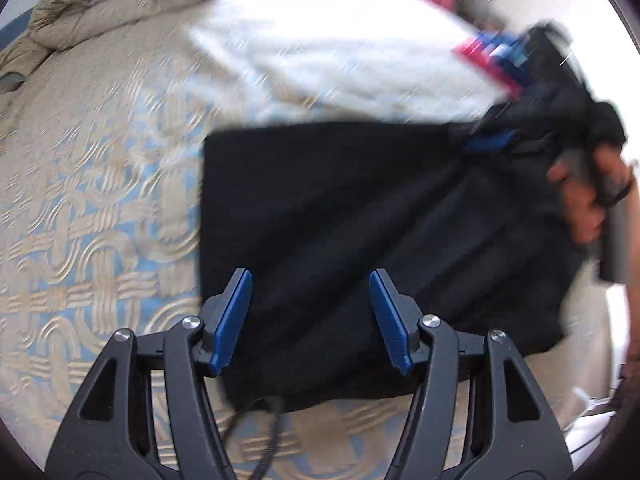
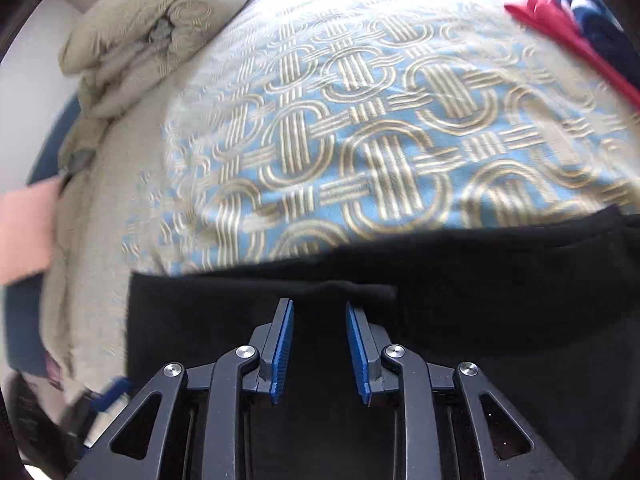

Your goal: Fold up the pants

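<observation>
A patterned bedspread (image 2: 360, 128) with gold interlocking rings on light blue spreads wide ahead of both grippers and lies bare there. A bunched beige quilt (image 2: 152, 32) sits at the far left of each view. Red and navy clothes (image 2: 576, 28) lie at the far right of the right wrist view. In the left wrist view a white cloth (image 1: 340, 52) lies beyond the pants, blurred.

The black pants (image 1: 340, 220) lie flat on the bedspread as a broad dark rectangle, with a straight far edge and a straight left edge. Their right end is bunched and lifted near the person's hand (image 1: 584, 200).

The left gripper (image 1: 310, 312) hangs over the near part of the pants with its jaws well apart, nothing pinched between the blue pads (image 1: 232, 320).

The right gripper (image 2: 319, 344) is above the pants' far edge, a small fold of cloth just beyond its tips. Its jaws stand narrowly parted and the pads do not press on anything.
</observation>
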`<state>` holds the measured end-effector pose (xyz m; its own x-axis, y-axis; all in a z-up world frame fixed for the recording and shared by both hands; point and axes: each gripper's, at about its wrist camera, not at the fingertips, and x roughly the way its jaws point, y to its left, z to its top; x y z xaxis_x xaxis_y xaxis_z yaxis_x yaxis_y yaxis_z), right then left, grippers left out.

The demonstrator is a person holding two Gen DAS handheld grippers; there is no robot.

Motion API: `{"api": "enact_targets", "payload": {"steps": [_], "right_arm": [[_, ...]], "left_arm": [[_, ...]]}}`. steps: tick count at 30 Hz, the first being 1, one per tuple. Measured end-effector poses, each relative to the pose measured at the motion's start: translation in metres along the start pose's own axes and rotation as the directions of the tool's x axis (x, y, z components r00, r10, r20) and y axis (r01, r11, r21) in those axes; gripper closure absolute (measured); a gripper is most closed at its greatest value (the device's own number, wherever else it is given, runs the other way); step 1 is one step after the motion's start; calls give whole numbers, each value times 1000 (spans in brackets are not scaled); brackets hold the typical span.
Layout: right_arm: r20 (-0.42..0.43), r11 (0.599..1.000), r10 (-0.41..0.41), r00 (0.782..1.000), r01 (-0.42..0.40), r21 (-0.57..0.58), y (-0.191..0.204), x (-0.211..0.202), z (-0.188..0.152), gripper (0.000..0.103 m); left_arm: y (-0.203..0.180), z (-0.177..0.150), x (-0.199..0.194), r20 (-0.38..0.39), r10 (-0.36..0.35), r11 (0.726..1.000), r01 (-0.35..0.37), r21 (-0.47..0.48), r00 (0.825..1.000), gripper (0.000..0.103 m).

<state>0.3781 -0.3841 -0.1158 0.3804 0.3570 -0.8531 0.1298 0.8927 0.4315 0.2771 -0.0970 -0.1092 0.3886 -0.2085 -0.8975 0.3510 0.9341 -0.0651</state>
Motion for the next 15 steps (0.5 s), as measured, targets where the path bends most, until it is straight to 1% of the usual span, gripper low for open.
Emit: {"api": "enact_targets", "payload": {"steps": [1,2,3,5,7,10,11,13,14,15], "right_arm": [[16,1000,20,1000,-20,21,-3,-1,3,77],[18,999,24,1000,-25,31,-5,-3,7,77],[16,1000,16,1000,-16,27,-9,-8,9,77],[19,1000,-20,1000,20,-10,-5,-10,7,77],[24,996,-71,997,72,-50,3,-14,1,76],[35,992,-118,992,120,-46,3,-29,-16,73],[48,991,-123,991,125,-47,0,-37,-25,71],[71,992,-119,990,122,-44,-5,-52,-41,62],[83,992,-124,989,126,-25,-13,-60,-51,55],[91,991,-129,987,130,-3,-19,-66,-57,52]], "left_arm": [[5,-4,3,3,-9,1000,9,-12,1000,41],[9,-9,-1,38,-30,999,31,-24,999,41],[11,-12,-3,43,-34,999,35,-30,998,41],[12,-15,-5,43,-27,999,29,-27,999,41],[10,-16,-6,38,-4,1000,5,-21,999,41],[6,-16,-11,35,17,1000,-17,-22,999,41],[5,-18,-14,35,19,1000,-18,-25,999,41],[3,-19,-19,34,14,999,-12,-42,999,41],[3,-16,-20,36,11,999,-9,-49,999,41],[0,-15,-22,41,6,999,-4,-44,999,41]]}}
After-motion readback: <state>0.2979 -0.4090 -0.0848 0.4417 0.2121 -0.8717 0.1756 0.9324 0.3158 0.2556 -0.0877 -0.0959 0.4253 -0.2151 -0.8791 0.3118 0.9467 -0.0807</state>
